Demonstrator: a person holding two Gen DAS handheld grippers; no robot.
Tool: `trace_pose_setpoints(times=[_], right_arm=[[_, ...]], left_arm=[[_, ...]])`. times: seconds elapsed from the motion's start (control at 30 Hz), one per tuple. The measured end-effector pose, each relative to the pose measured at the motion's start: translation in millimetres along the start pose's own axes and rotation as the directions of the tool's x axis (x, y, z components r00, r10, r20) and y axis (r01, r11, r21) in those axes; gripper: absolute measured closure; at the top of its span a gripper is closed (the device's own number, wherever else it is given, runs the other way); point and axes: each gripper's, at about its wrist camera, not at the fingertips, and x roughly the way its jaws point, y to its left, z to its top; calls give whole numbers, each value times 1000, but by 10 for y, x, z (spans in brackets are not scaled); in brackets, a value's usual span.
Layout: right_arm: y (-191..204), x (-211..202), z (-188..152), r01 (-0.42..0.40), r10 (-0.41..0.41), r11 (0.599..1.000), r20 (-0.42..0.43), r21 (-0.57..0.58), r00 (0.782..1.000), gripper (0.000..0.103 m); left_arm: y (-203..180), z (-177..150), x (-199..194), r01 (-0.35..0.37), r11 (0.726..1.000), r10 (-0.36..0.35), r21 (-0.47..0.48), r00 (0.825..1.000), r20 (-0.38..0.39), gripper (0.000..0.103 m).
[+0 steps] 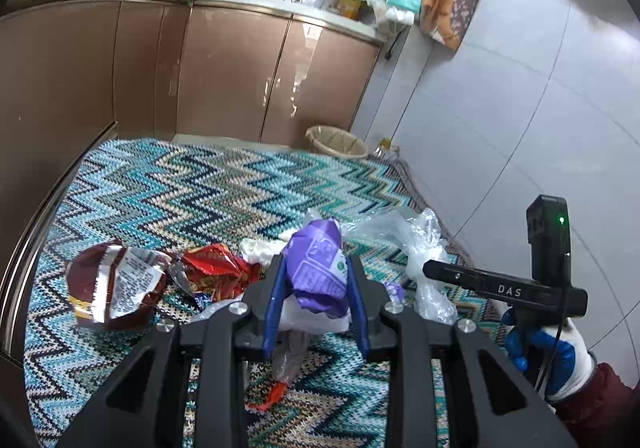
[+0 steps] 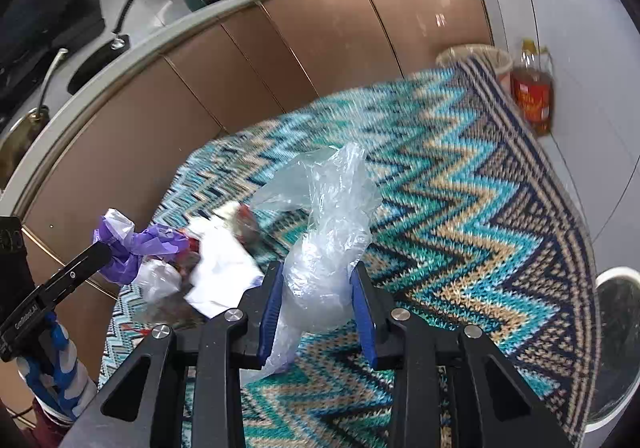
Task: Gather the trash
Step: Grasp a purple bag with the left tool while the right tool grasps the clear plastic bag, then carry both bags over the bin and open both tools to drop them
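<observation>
My left gripper is shut on a crumpled purple wrapper, with white paper hanging under it, over a zigzag-patterned rug. My right gripper is shut on a clear plastic bag that bulges up between the blue pads. In the left wrist view the right gripper's black finger sits at the clear plastic bag, held by a gloved hand. A brown wrapper, a red wrapper and a white tissue lie on the rug to the left.
A lined waste basket stands at the rug's far corner by the brown cabinets, with an oil bottle beside it. A round white container stands on the tiled floor to the right of the rug.
</observation>
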Motion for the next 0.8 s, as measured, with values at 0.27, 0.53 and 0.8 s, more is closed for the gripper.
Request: trace_pose_setpoints(times=[0.27, 0.53, 0.8], right_arm=[[371, -491, 18, -15, 25, 995, 104, -97, 994, 73], [627, -906, -117, -18, 45, 989, 174, -150, 984, 73], [537, -1326, -263, 29, 10, 987, 245, -155, 969, 73]], left_arm=[[-130, 19, -464, -8, 1000, 6, 27, 997, 82, 75], [-294, -6, -958, -14, 999, 7, 40, 986, 165, 75], [-646, -5, -1101, 28, 997, -41, 74, 983, 181, 75]])
